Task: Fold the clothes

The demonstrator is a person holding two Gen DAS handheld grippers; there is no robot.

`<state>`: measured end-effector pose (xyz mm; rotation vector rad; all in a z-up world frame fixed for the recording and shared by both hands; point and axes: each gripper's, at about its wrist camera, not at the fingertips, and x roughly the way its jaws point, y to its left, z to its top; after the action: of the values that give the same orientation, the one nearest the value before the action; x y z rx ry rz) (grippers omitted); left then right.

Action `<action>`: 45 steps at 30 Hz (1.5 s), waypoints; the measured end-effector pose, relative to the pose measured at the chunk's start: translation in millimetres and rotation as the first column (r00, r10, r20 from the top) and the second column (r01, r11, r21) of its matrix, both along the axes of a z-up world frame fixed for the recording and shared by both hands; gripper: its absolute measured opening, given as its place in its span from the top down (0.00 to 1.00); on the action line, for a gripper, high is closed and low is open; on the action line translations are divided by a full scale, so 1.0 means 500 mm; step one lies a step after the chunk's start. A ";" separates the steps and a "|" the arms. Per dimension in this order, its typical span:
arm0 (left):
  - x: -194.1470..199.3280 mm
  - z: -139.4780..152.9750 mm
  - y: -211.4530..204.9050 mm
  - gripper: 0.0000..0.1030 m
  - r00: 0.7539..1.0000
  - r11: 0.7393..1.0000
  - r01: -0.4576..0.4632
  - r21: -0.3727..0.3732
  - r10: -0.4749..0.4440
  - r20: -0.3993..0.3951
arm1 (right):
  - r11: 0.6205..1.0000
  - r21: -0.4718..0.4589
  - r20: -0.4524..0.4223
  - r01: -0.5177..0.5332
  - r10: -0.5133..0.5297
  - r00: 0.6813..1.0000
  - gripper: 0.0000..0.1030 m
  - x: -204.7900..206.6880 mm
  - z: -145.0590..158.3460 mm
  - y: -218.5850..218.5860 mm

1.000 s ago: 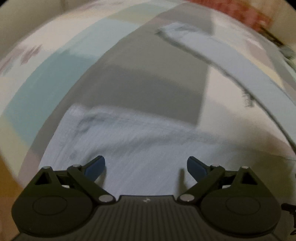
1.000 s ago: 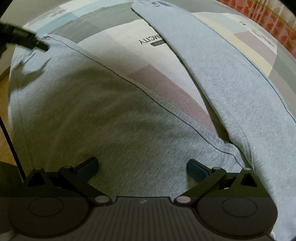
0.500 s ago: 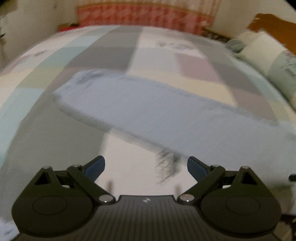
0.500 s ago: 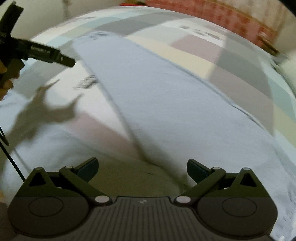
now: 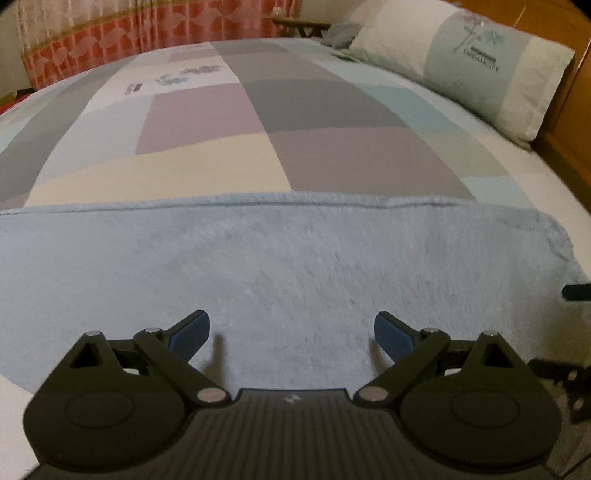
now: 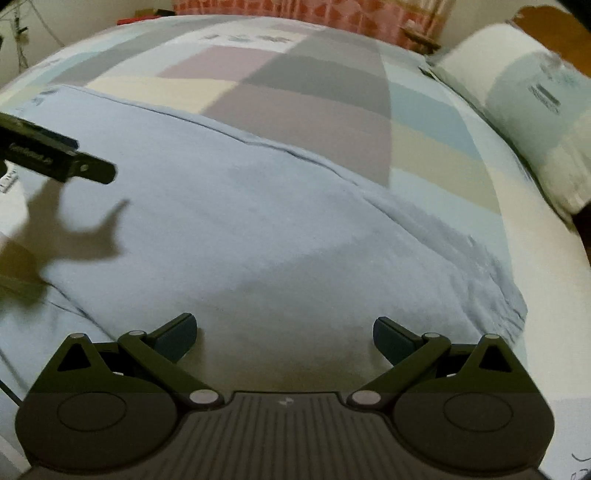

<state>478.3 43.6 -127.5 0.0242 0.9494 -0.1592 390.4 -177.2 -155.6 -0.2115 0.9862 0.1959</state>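
In the left wrist view, a red patterned curtain (image 5: 147, 33) is seen at the far left, behind the bed. A patchwork bedspread (image 5: 229, 122) of grey, mauve, cream and pale blue blocks is spread across the middle ground. A light blue-grey garment (image 5: 280, 266) is laid flat across the near part of the bed, from the left edge almost to the right edge, with a stitched seam along its far side. The left gripper (image 5: 291, 334) is held just above this cloth; its blue-padded fingers are set wide apart and nothing is held between them. At the far right a pillow (image 5: 480, 62) with a printed flower is propped against a wooden headboard (image 5: 576, 110).

In the right wrist view, the black tip of the left gripper (image 6: 74, 166) is seen at the left edge, above the garment (image 6: 229, 229), and its forked shadow is cast on the cloth. The garment is spread over the near left and centre of the bedspread (image 6: 317, 96), its hem lying at the right near the edge of the bed. The right gripper (image 6: 284, 334) is poised over the near part of the cloth, its fingers spread wide and empty. The pillow (image 6: 524, 96) is seen blurred at the far right.
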 end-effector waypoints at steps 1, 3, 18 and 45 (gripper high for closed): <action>0.005 -0.013 -0.002 0.07 1.000 1.000 -0.006 0.022 0.007 -0.030 | 1.000 0.007 -0.014 0.005 -0.005 1.000 0.00 0.001 -0.009 -0.016; 0.013 -0.031 -0.007 0.06 0.996 0.998 -0.030 0.057 0.035 -0.081 | 0.999 0.020 -0.061 0.033 -0.031 0.998 0.00 0.010 -0.022 -0.047; 0.066 0.019 -0.247 0.07 0.977 0.964 0.212 -0.158 -0.213 0.008 | 0.993 0.075 -0.012 0.086 -0.085 0.996 0.00 0.072 -0.035 -0.199; 0.093 0.016 -0.297 0.07 0.980 0.976 0.193 -0.096 -0.197 -0.028 | 0.904 0.426 -0.121 0.032 0.022 0.992 0.00 0.227 0.003 -0.466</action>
<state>524.6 -105.0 -119.8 0.0291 0.9754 -0.3864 503.8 -410.5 -154.1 0.2097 1.0406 0.4194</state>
